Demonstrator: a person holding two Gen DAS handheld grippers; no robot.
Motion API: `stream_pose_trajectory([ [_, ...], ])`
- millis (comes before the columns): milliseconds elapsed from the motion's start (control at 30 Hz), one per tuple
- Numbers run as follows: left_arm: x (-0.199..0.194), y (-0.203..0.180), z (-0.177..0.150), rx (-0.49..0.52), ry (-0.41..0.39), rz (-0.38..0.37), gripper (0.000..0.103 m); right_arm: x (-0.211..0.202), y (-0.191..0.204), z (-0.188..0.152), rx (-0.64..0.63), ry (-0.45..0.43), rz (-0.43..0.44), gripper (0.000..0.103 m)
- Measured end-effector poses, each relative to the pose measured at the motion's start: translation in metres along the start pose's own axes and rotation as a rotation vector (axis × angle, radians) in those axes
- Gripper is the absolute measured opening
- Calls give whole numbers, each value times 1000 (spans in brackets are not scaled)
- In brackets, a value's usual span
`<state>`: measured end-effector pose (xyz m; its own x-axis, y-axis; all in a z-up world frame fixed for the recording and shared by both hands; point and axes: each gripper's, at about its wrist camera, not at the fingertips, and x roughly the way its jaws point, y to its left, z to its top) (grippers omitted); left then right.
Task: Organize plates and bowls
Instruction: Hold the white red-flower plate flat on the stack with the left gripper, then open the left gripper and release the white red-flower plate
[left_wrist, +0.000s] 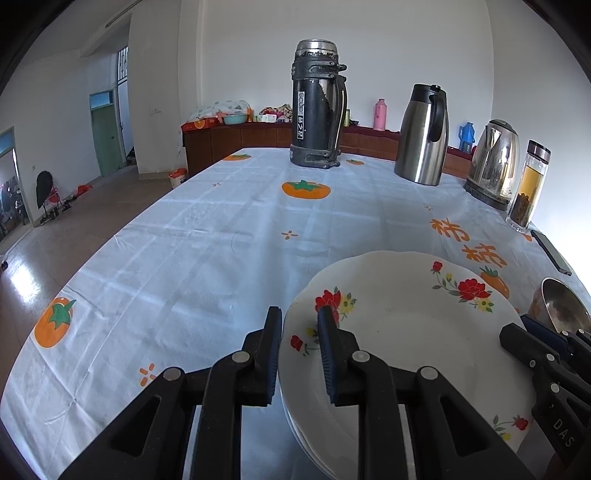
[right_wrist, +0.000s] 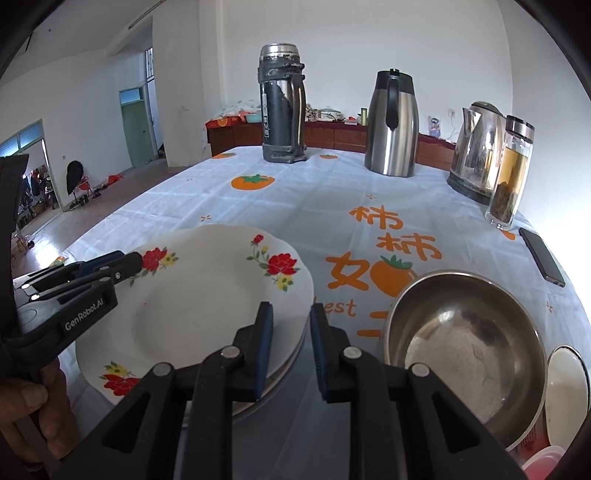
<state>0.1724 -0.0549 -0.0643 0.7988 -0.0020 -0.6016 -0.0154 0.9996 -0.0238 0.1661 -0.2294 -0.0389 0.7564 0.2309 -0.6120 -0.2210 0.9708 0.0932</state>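
A stack of white plates with red flowers (left_wrist: 399, 332) (right_wrist: 192, 314) lies on the tablecloth. In the left wrist view my left gripper (left_wrist: 299, 317) straddles the stack's left rim, one finger inside the top plate and one outside, shut on the rim. At the opposite side my right gripper (right_wrist: 290, 314) is shut on the right rim the same way. Each gripper also shows in the other's view, the left gripper (right_wrist: 125, 260) and the right gripper (left_wrist: 517, 332). A steel bowl (right_wrist: 465, 350) (left_wrist: 561, 306) stands just right of the plates. I cannot tell whether the stack is off the cloth.
A white bowl with a dark rim (right_wrist: 567, 387) sits at the right edge. A phone (right_wrist: 541, 256) lies beyond it. A black thermos (right_wrist: 282, 103), steel jug (right_wrist: 393, 125), kettle (right_wrist: 476, 151) and tea bottle (right_wrist: 509, 173) stand at the back. A person's hand (right_wrist: 37, 406) holds the left gripper.
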Motion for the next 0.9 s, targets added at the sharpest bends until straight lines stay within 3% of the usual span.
stream_pose_trajectory([
  [900, 8, 4, 0, -12, 44, -14, 24, 6, 2, 1, -16, 35, -1, 22],
])
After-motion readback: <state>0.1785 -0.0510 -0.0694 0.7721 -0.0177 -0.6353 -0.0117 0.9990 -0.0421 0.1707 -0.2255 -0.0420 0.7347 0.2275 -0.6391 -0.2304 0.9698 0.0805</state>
